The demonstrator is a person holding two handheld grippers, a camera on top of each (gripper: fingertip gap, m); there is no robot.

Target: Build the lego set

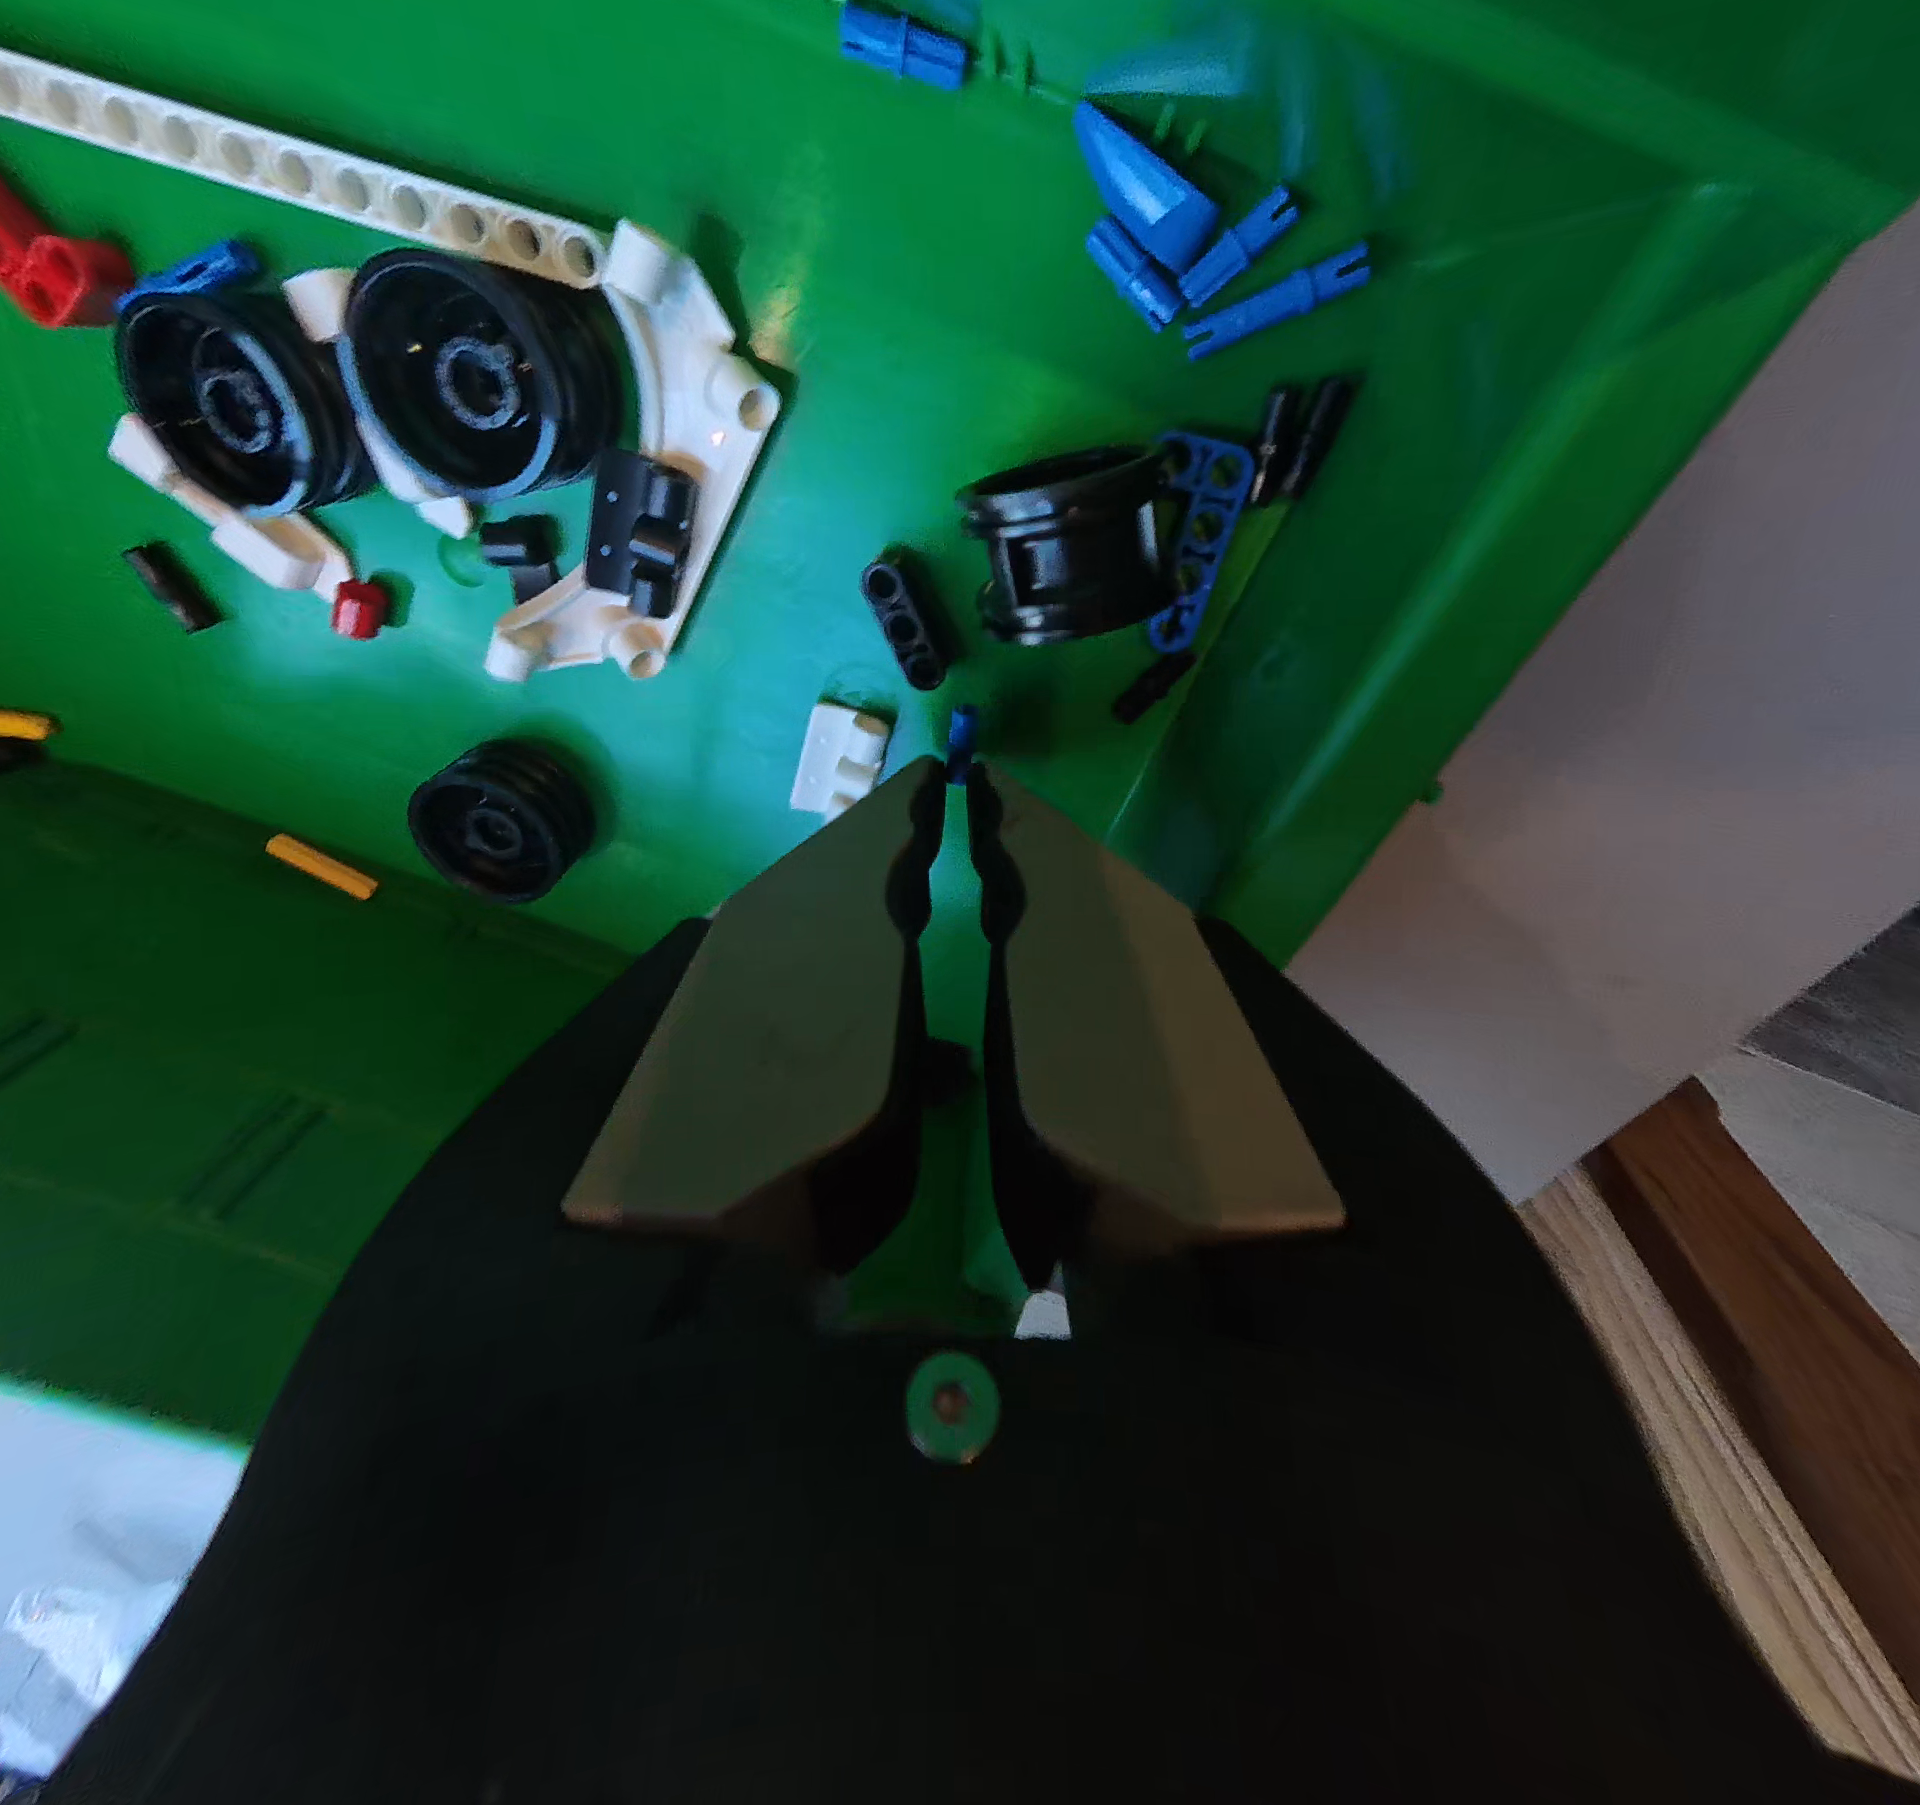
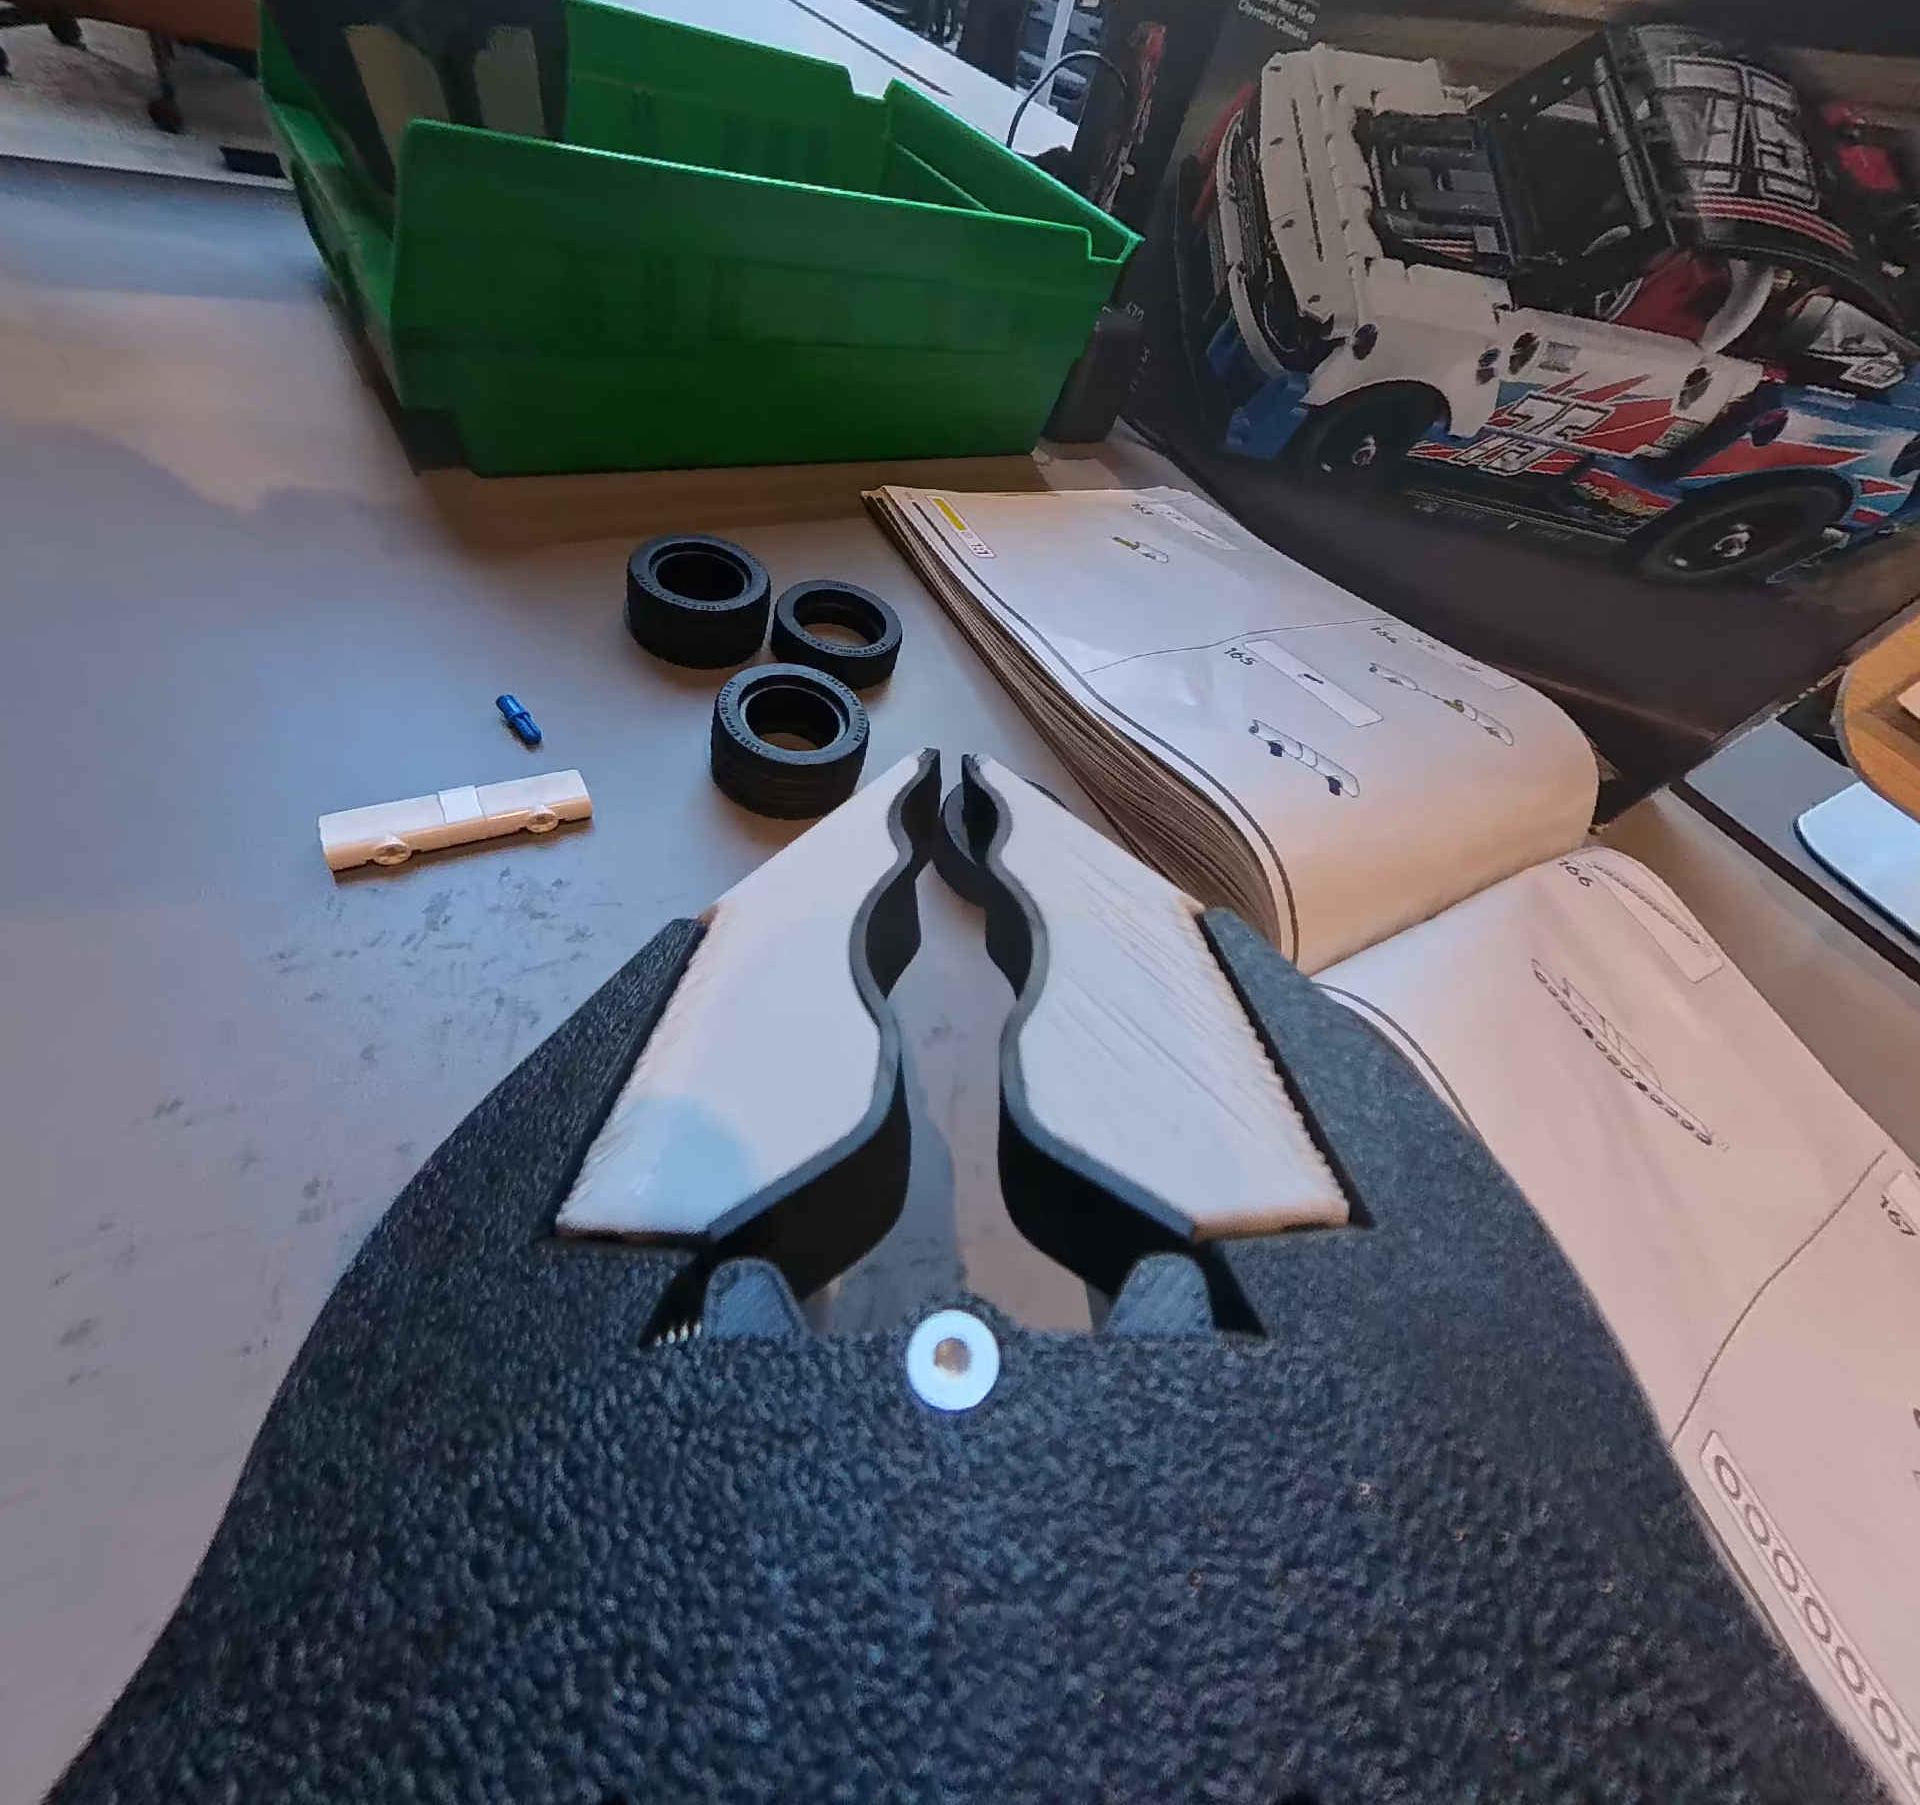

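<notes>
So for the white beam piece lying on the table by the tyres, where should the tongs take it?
Across its short width near the middle band, coming straight down from above. The white beam lies flat and long on the table, with clear space on both long sides; its ends are too far apart to span.

Blue pin (image 1: 962, 739) pinched upright at left gripper (image 1: 957, 781) tips, over green bin (image 1: 935, 321) floor.

Bin holds loose parts — two black wheels (image 1: 364, 379) on white panels, long white beam (image 1: 291, 160), blue pins (image 1: 1226, 269) far right.

On table: three black tires (image 2: 774, 669), white beam (image 2: 454, 820), blue pin (image 2: 517, 719) — left of tires.
</notes>
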